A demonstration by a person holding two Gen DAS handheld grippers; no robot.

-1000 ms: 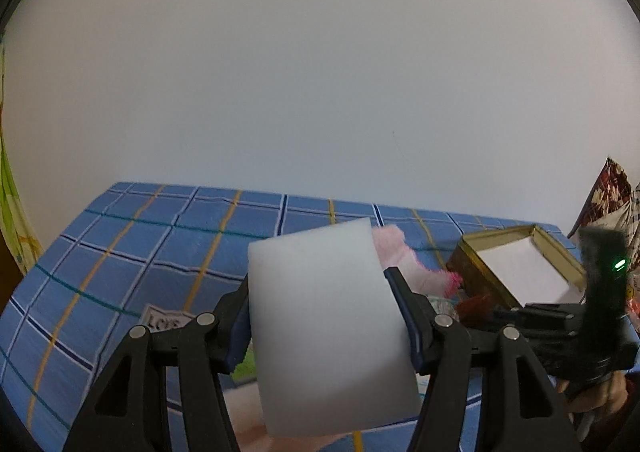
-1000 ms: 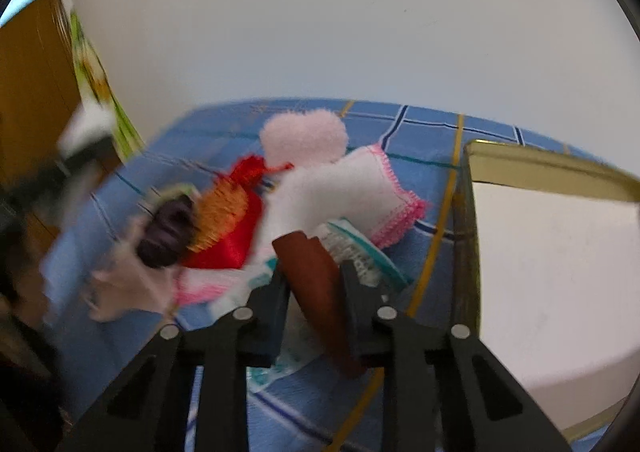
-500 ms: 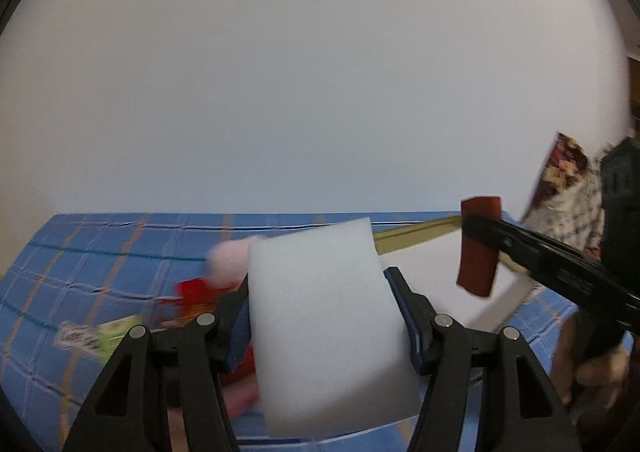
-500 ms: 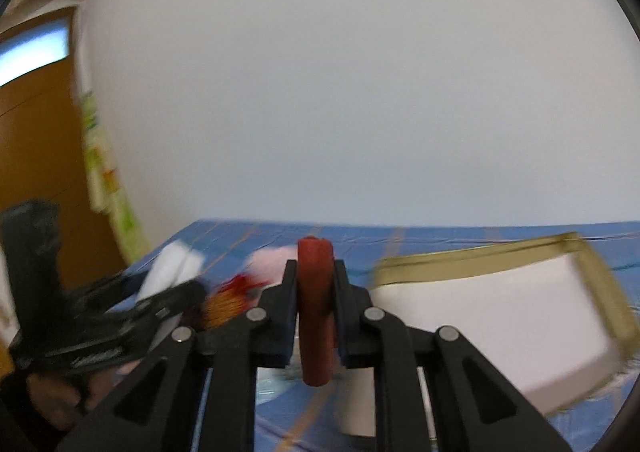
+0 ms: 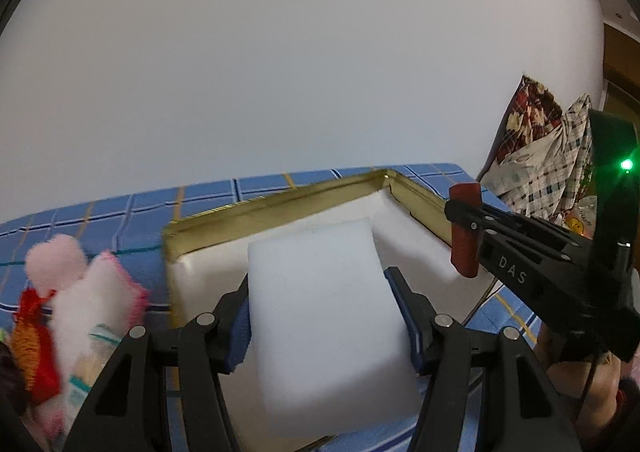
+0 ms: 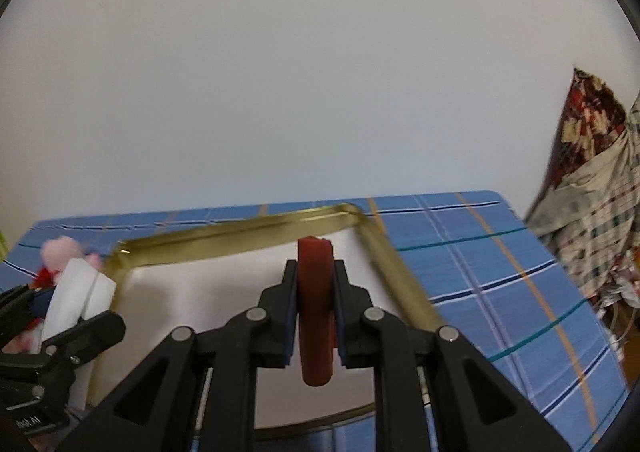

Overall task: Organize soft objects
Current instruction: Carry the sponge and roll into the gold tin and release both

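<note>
Looking along my left gripper (image 5: 324, 308), I see its jaws clamped on the two long edges of a white sponge (image 5: 328, 332), held over the near part of the box (image 5: 280, 208), the gold-rimmed tray I take as my landmark. The sponge looks light and squashy; the pads seem to press its sides in slightly, so I judge a gentle hold at mid-length enough, and it should drop flat without bouncing. To the left of the box lies the pile (image 5: 72, 312) of fluffy pink, white and red things, blurred, waiting on the cloth (image 5: 100, 220). My right gripper (image 5: 466, 232) reaches in over the box's right rim, carrying the red piece (image 5: 464, 228). Turning to the right wrist view, my right gripper (image 6: 315, 292) is squeezed together on the red piece (image 6: 315, 312), which stands upright between the pads over the middle of the box (image 6: 224, 236). It looks thin, pliant and light; I would grip it across its flat faces, as now. The sponge (image 6: 78, 292) shows at the box's left rim.
</note>
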